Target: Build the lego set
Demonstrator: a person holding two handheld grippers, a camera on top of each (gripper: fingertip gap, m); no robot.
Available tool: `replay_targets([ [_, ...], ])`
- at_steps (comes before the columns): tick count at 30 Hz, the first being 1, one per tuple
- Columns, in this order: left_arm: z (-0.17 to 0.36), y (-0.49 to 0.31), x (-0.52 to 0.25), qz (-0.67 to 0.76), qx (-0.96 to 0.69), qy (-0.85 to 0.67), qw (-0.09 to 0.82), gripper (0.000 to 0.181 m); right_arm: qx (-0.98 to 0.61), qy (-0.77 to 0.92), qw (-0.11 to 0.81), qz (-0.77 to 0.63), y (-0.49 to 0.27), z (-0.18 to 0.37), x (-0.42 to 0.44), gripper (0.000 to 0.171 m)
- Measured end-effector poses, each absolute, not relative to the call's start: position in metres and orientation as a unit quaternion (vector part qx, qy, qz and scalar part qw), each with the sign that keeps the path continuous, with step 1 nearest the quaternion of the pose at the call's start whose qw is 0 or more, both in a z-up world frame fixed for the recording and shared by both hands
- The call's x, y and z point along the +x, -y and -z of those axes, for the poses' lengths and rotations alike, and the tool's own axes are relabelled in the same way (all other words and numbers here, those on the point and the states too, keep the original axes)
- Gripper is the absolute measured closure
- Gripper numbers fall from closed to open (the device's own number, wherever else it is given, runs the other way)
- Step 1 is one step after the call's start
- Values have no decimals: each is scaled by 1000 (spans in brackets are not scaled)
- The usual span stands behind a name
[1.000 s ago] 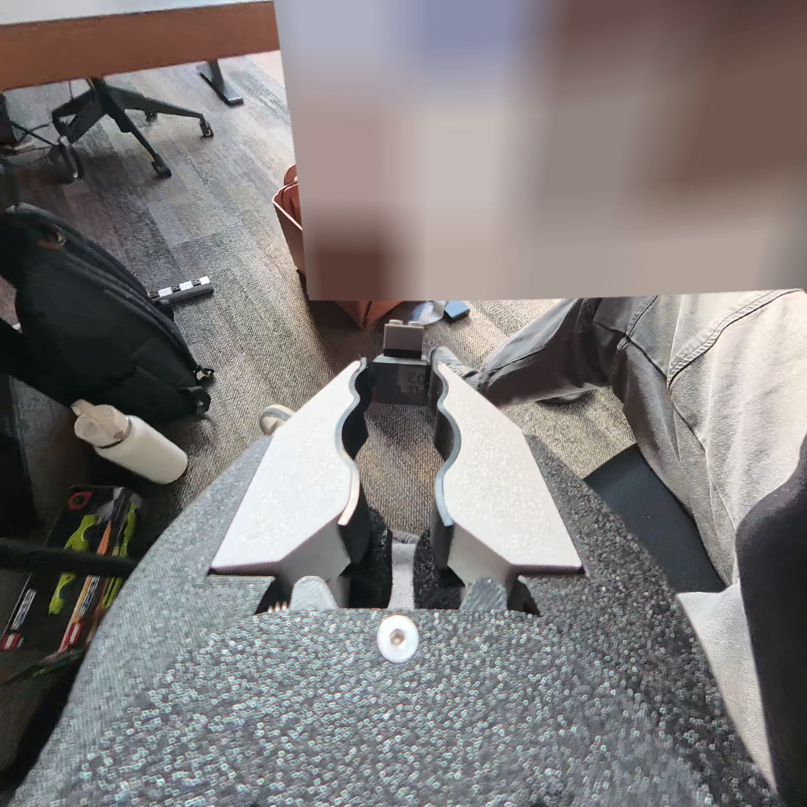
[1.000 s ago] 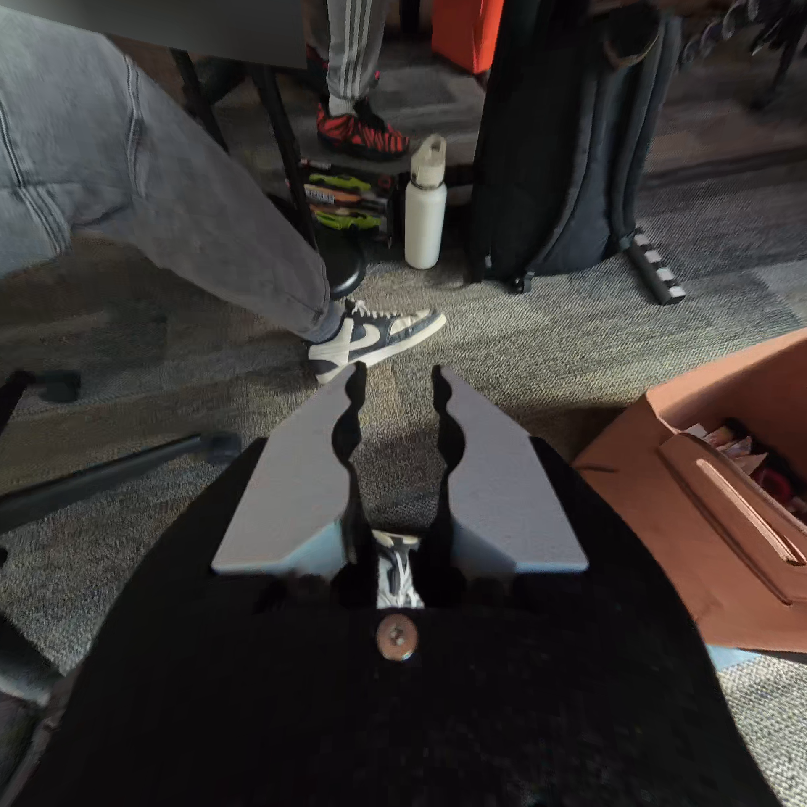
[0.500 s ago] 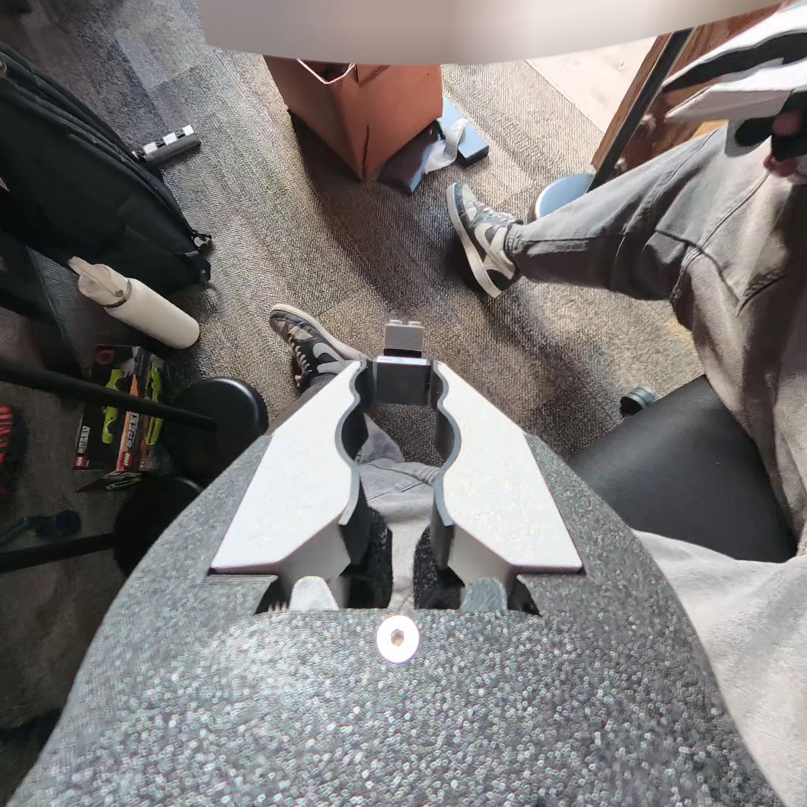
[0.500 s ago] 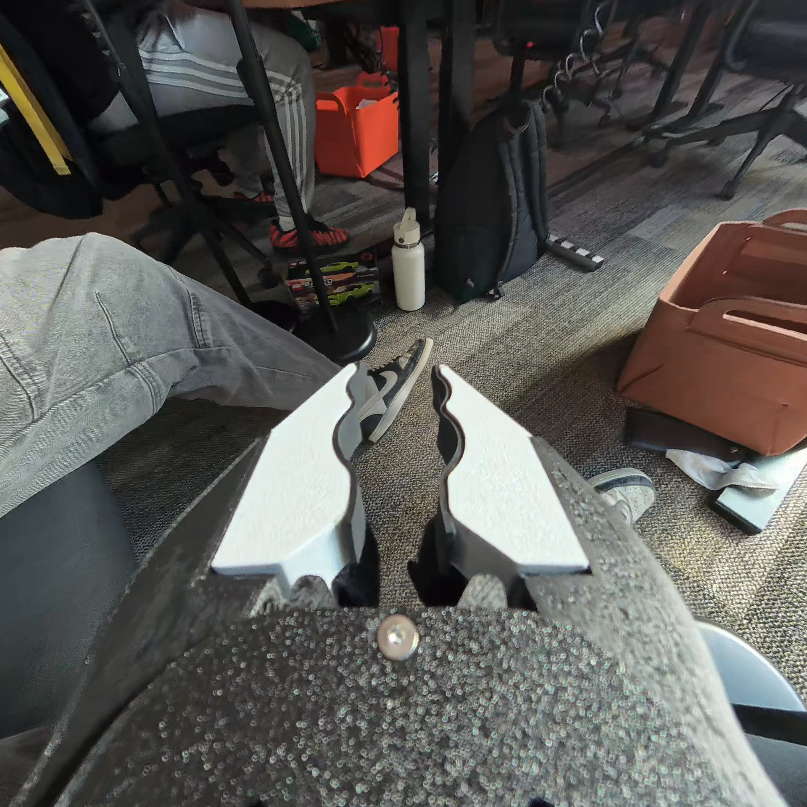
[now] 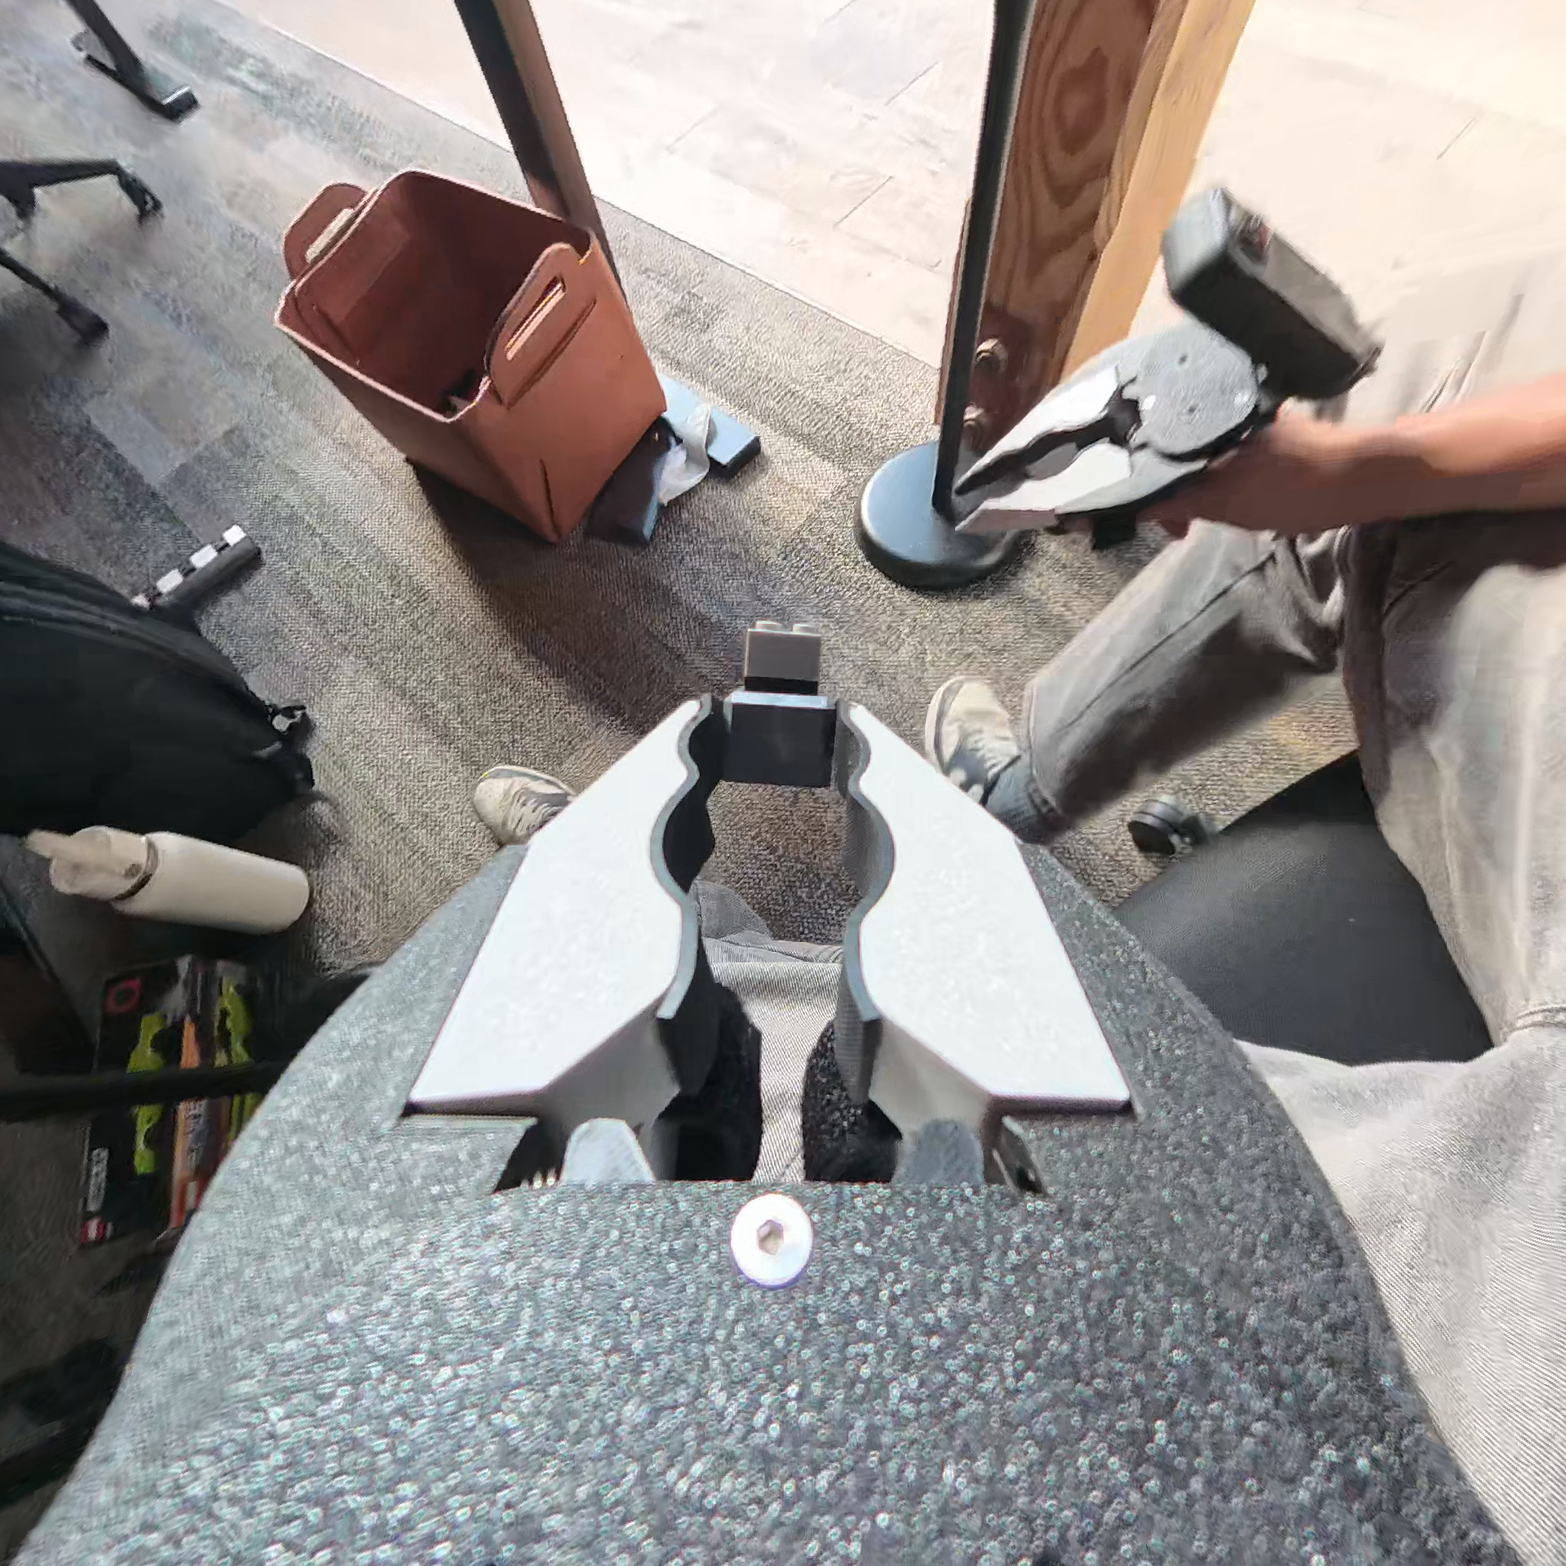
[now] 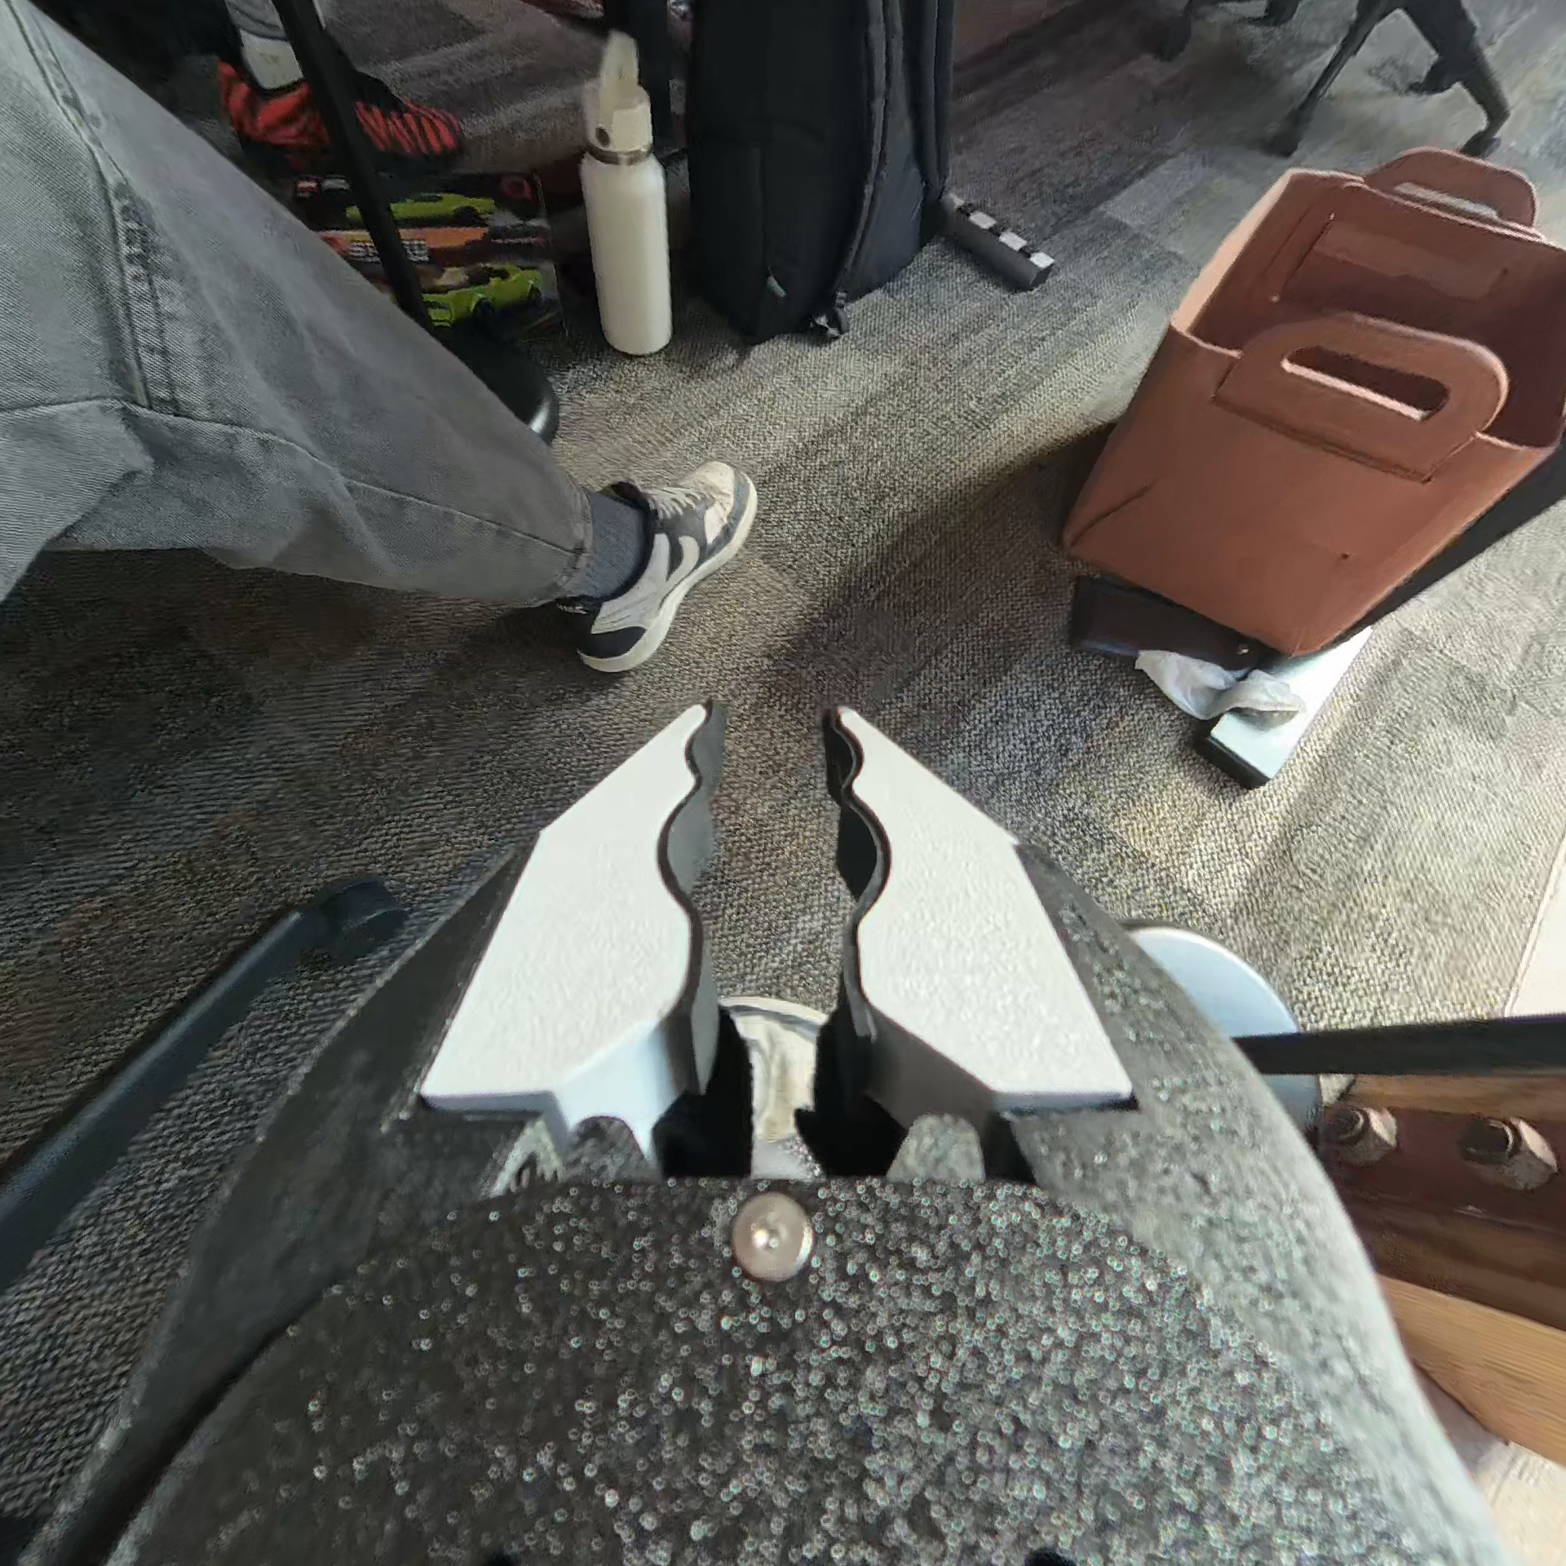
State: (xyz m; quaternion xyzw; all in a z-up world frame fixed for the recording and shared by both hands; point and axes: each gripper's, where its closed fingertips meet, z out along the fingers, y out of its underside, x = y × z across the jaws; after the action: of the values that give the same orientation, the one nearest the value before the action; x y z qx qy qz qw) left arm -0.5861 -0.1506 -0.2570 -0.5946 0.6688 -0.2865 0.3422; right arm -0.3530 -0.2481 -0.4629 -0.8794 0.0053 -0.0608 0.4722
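My left gripper [image 5: 778,741] is shut on a small lego piece: a black brick [image 5: 778,747] pinched between the fingertips with a grey brick [image 5: 781,654] stacked on its far side. It hangs in the air above the carpet. My right gripper [image 6: 773,720] is open and empty, with a narrow gap between the jaws, pointing down at the carpet. It also shows in the left wrist view [image 5: 1008,500] at the upper right, held in a hand and apart from the lego piece.
A brown felt bag [image 5: 474,356] [image 6: 1322,458] stands on the carpet. A white bottle [image 6: 627,246], black backpack [image 6: 805,161] and a lego box [image 6: 449,246] lie beyond. A person's grey-trousered legs [image 6: 254,407], shoes, a table leg with round base [image 5: 932,525] and chair seat [image 5: 1288,957] are close. One gripper's finger ends stand about 30 cm off the other's.
Both grippers have swung over the floor. The left view now faces the table leg and bag, the lego piece still held. The right gripper has tilted down and come into the left view.
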Motion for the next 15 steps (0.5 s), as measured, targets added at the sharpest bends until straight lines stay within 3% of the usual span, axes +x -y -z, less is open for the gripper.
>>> replay_targets([
  [2, 255, 162, -560, 315, -591, -670, 321, 157, -877, -36, 474, 67, 267, 492, -335, 153],
  [5, 250, 186, -522, 356, -573, -678, 291, 157, -861, -44, 503, 67, 283, 480, -313, 152],
  [11, 265, 220, -488, 362, -546, -712, 253, 157, -825, -95, 555, 52, 297, 469, -275, 124],
  [15, 268, 208, -488, 328, -542, -721, 280, 157, -813, -100, 572, 51, 290, 470, -267, 120],
])
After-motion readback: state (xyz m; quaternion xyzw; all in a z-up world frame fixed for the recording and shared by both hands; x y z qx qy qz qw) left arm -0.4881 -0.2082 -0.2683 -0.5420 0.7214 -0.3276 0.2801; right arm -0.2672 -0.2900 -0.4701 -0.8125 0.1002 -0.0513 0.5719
